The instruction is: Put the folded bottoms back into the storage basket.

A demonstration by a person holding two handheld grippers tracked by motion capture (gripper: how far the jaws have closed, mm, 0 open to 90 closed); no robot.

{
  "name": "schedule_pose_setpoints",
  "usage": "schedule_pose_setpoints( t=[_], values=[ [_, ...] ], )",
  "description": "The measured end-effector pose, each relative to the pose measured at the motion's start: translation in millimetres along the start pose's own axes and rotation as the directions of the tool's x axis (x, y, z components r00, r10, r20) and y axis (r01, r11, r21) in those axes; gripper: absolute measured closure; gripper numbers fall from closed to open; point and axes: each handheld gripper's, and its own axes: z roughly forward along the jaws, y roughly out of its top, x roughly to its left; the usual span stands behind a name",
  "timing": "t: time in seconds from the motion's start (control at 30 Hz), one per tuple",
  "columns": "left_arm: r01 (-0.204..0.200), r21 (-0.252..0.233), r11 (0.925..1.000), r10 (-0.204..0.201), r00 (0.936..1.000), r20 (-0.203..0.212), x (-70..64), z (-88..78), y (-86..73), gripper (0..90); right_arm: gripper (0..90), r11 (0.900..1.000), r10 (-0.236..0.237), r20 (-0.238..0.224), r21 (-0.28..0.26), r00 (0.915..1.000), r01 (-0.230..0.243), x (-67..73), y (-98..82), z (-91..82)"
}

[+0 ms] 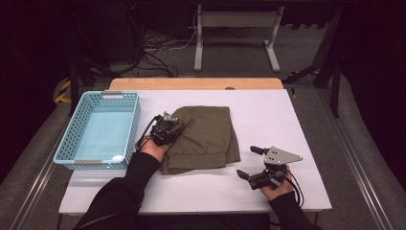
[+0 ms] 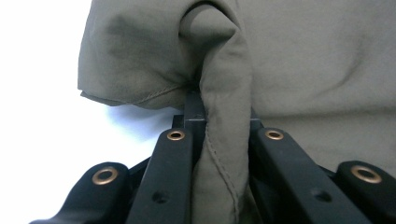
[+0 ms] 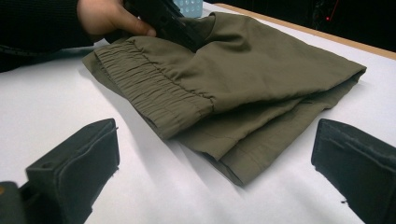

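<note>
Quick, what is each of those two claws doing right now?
Left gripper: shut on a fold of the folded olive-green cloth garment.
Right gripper: open, holding nothing.

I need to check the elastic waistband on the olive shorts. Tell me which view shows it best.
The right gripper view: the gathered waistband faces the camera, its ribbing sharp. In the high view the folded shorts show the band only as a small near edge. The left gripper view has plain fabric pinched in the left gripper.
</note>
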Motion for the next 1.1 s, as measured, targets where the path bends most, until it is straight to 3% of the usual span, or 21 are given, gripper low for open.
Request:
schedule_pose_setpoints(
  t=[0.27,0.43,0.63,0.77,1.1],
  values=[
    [0.058,-0.018,0.9981,-0.058,0.9982,0.015,3.6,-2.0,0.7,82.9,1.4,1.0,0.001,-0.001,-0.001,1.0,-0.001,0.0,0.0,-0.3],
    [0.062,-0.058,0.9964,-0.061,0.9979,0.018,4.2,-9.3,3.6,83.1,1.4,1.0,0.0,-0.001,-0.002,1.0,0.0,-0.1,0.0,-0.4],
    [0.066,-0.122,0.9903,-0.062,0.9973,0.038,1.6,-23.2,10.4,83.3,1.4,1.0,0.0,-0.001,-0.002,1.0,0.0,0.0,0.1,-0.5],
    [0.093,-0.168,0.9814,-0.08,0.9934,0.082,0.0,-32.9,14.5,83.3,1.4,1.0,-0.001,0.0,-0.002,1.0,0.001,0.1,0.1,-0.5],
    [0.068,-0.246,0.9668,-0.035,0.99,0.137,-9.9,-56.9,29.6,83.3,1.4,1.0,0.002,0.002,-0.001,1.0,-0.002,-0.1,0.0,-0.6]
  ],
)
